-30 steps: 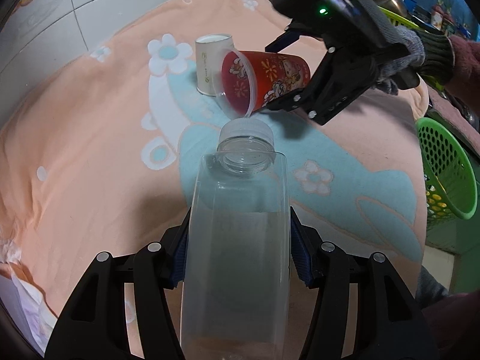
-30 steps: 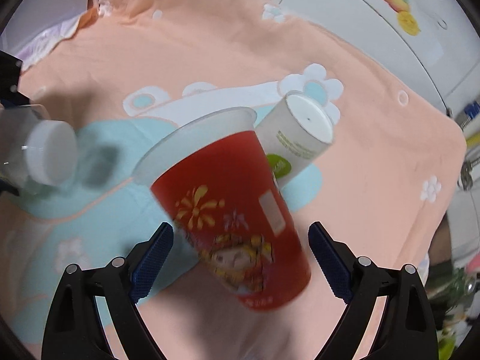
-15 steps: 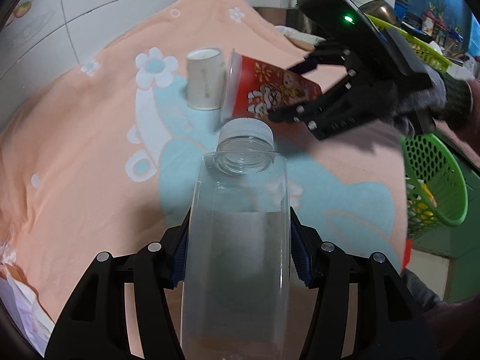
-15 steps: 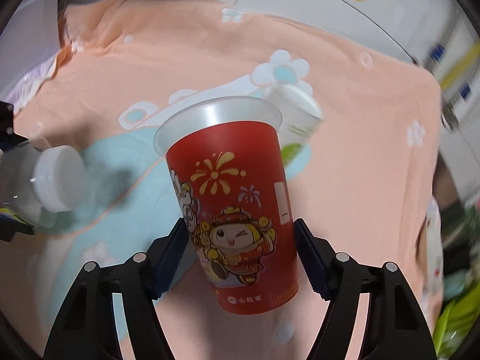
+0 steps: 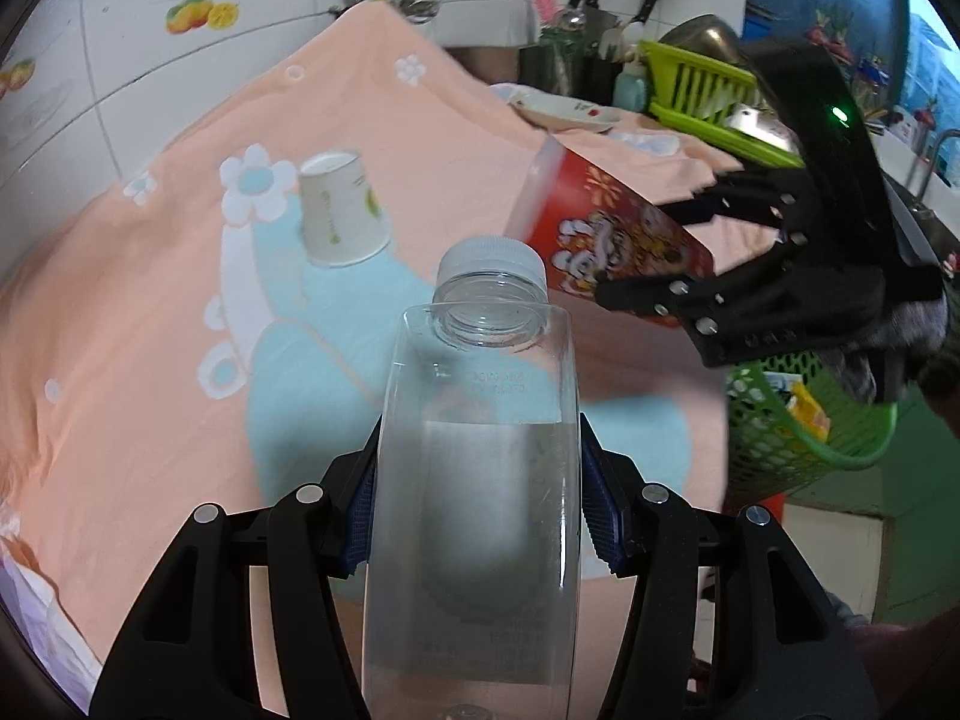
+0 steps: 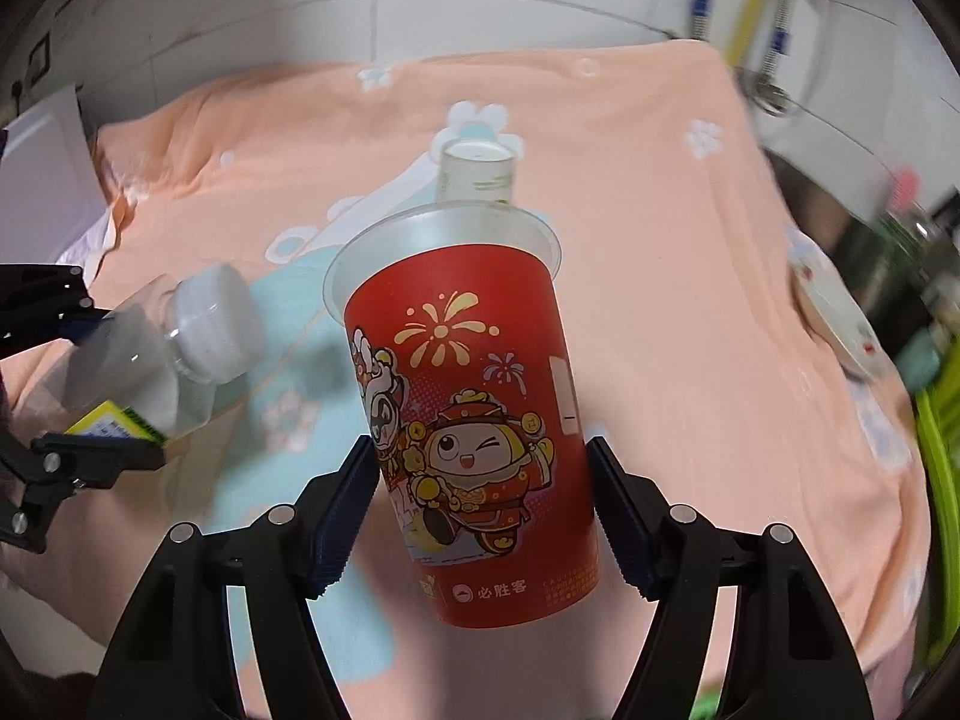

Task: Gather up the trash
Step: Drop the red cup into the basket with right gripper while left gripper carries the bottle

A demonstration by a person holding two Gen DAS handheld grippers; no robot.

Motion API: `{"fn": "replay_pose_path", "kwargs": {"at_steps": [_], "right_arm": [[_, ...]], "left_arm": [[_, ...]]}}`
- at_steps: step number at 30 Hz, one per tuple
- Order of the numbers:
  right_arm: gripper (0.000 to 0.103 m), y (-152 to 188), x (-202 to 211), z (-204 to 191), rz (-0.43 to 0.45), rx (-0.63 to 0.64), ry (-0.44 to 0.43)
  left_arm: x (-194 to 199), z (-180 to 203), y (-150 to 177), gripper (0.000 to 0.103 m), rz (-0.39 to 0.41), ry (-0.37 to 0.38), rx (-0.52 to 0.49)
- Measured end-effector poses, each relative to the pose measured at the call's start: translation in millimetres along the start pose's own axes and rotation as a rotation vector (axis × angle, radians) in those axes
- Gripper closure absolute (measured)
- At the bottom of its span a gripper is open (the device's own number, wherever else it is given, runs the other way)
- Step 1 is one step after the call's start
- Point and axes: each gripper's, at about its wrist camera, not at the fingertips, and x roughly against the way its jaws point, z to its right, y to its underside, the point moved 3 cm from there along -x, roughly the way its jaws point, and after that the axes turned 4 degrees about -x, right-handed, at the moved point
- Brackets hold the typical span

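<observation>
A clear plastic bottle (image 5: 480, 396) with a white cap is held off the cloth by my left gripper (image 5: 480, 507), whose pads press its sides; from the right wrist the bottle (image 6: 150, 372) shows at the left. My right gripper (image 6: 483, 510) is shut on a red cartoon-printed cup (image 6: 474, 420) with a clear rim, held in the air. In the left wrist view the red cup (image 5: 606, 240) and right gripper (image 5: 639, 252) hang just beyond the bottle cap, to the right. A white paper cup (image 5: 342, 222) stands upside down on the peach flowered cloth (image 5: 150, 300).
A green mesh basket (image 5: 798, 468) with wrappers inside sits below the table's right edge. Beyond the cloth are a plate (image 5: 570, 111), a green dish rack (image 5: 702, 90) and a knife holder. A tiled wall runs behind. A gloved hand holds the right gripper.
The right gripper closed on the red cup, rolled it straighter and carried it to the right, away from the paper cup. The left gripper with the bottle shifted and rose slightly.
</observation>
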Motion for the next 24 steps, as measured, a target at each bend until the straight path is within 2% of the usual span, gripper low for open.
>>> {"fn": "replay_pose_path", "kwargs": {"at_steps": [12,24], "right_arm": [[0.036,93.8,93.1,45.1,0.073,-0.327,0.113],[0.036,182.0,150.0,86.1,0.086,-0.539,0.252]], "left_arm": [[-5.5,80.0,-21.5,0.047,0.028,0.091,-0.08],[-21.6,161.4,-37.0,0.047,0.032,0.19,-0.151]]}}
